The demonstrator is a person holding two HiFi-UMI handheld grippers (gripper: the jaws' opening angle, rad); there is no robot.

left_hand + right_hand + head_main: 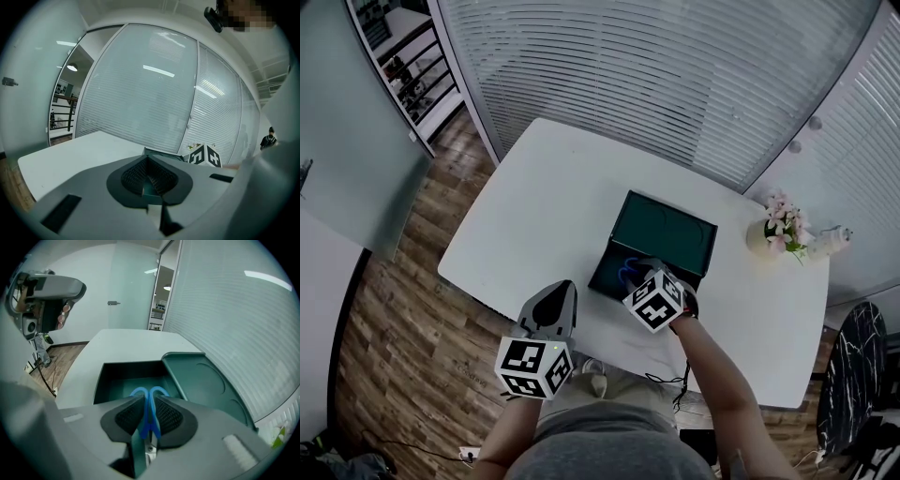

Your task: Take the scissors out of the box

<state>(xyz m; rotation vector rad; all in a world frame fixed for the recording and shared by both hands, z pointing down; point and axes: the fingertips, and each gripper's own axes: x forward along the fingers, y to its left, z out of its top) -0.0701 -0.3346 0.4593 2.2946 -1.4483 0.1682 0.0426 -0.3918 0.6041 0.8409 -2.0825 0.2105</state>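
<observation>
A dark green box [607, 274] stands open on the white table [534, 206], its lid [667, 231] laid back on the far side. The scissors' blue handles [150, 401] rise from inside the box [123, 376]; the blades are hidden under the gripper. My right gripper [149, 398] reaches down into the box and is shut on those handles, which sit pressed between both pads. In the head view this gripper [645, 269] covers the box's near right corner, with a bit of the blue scissors [627, 270] beside it. My left gripper [562, 289] hovers over the table's near edge, shut and holding nothing.
A vase of pink flowers [778, 231] stands at the table's far right corner. A round dark chair [855, 375] sits to the right, wood floor to the left. Glass walls with blinds lie behind. The right gripper's marker cube [205, 156] shows in the left gripper view.
</observation>
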